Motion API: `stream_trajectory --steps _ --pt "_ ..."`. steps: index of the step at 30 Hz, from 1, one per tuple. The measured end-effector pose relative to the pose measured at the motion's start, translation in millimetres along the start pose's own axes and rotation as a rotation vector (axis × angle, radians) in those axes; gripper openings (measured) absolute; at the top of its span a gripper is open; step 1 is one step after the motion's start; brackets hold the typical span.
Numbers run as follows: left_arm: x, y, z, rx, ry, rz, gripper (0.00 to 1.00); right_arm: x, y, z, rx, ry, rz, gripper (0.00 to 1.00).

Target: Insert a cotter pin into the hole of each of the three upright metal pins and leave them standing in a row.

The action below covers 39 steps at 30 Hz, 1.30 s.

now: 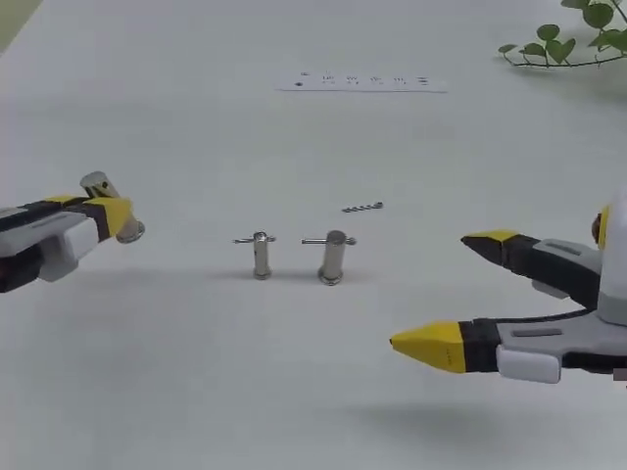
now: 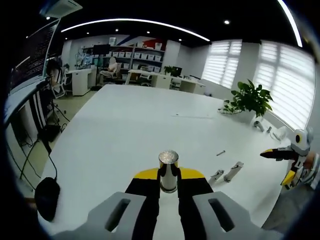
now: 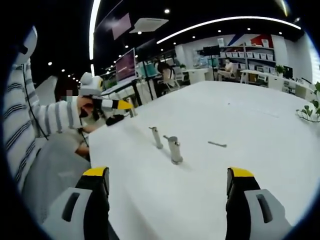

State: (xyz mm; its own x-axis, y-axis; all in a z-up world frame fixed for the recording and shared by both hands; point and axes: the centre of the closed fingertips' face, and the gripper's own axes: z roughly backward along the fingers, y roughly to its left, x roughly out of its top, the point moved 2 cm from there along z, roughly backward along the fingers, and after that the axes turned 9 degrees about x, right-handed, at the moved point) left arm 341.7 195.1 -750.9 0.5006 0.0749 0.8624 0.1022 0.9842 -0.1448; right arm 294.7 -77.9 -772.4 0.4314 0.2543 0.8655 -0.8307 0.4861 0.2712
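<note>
Left tool (image 1: 116, 216) clamped on third silver cylindrical metal pin (image 1: 97, 185); right tool (image 1: 429, 291) wide open, empty. Next probably: grab loose wire cotter pin (image 1: 362, 207), thread hole.

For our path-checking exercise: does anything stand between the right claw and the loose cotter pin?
Nothing visible does. Bare table lies between the right claw and the cotter pin; the two upright pins stand off to the side.

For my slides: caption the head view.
Left claw holds a silver metal pin; two cottered pins stand; right claw open.
</note>
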Motion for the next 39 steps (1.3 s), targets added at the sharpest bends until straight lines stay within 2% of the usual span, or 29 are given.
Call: stream_trajectory --steps 4,7,12,16,17,19,21,23,26,31,39 --pt "-4.1 -7.1 9.3 0.010 0.021 0.007 0.11 -0.3 -0.9 0.6 0.000 0.000 0.000 0.98" --pt "-8.2 -12.8 18.4 0.035 0.019 -0.066 0.11 -1.5 -1.6 0.7 0.002 0.003 -0.002 0.98" --pt "-14.8 -21.8 26.6 0.025 0.043 -0.075 0.10 -2.9 -0.4 0.0 0.011 -0.002 -0.012 0.97" --pt "-21.0 -24.0 28.6 0.041 0.058 -0.138 0.11 -6.3 -0.5 -0.5 0.009 0.004 -0.021 0.97" --pt "-22.8 -24.8 28.1 0.035 0.057 -0.132 0.11 -6.5 -0.2 -0.7 0.010 0.003 -0.023 0.97" --pt "-26.5 -19.3 22.0 0.018 0.066 -0.090 0.11 -6.7 1.0 -1.1 0.014 0.000 -0.027 0.97" --pt "-31.0 -20.5 20.6 0.020 0.070 -0.101 0.11 -7.3 2.3 -1.5 0.019 0.001 -0.027 0.97" --pt "-37.0 -21.5 18.7 0.023 0.071 -0.152 0.11 -8.5 3.8 -2.0 0.024 0.004 -0.032 0.97" --pt "-48.2 -22.9 14.4 0.024 0.103 -0.134 0.11 -9.8 5.6 -3.6 0.032 0.003 -0.040 0.97" --pt "-60.4 -22.5 6.9 0.039 0.128 -0.138 0.11 -11.9 6.5 -4.8 0.035 0.007 -0.045 0.97" --pt "-65.5 -20.6 -4.8 0.055 0.129 -0.134 0.11 -13.9 7.5 -5.3 0.035 0.013 -0.055 0.96"
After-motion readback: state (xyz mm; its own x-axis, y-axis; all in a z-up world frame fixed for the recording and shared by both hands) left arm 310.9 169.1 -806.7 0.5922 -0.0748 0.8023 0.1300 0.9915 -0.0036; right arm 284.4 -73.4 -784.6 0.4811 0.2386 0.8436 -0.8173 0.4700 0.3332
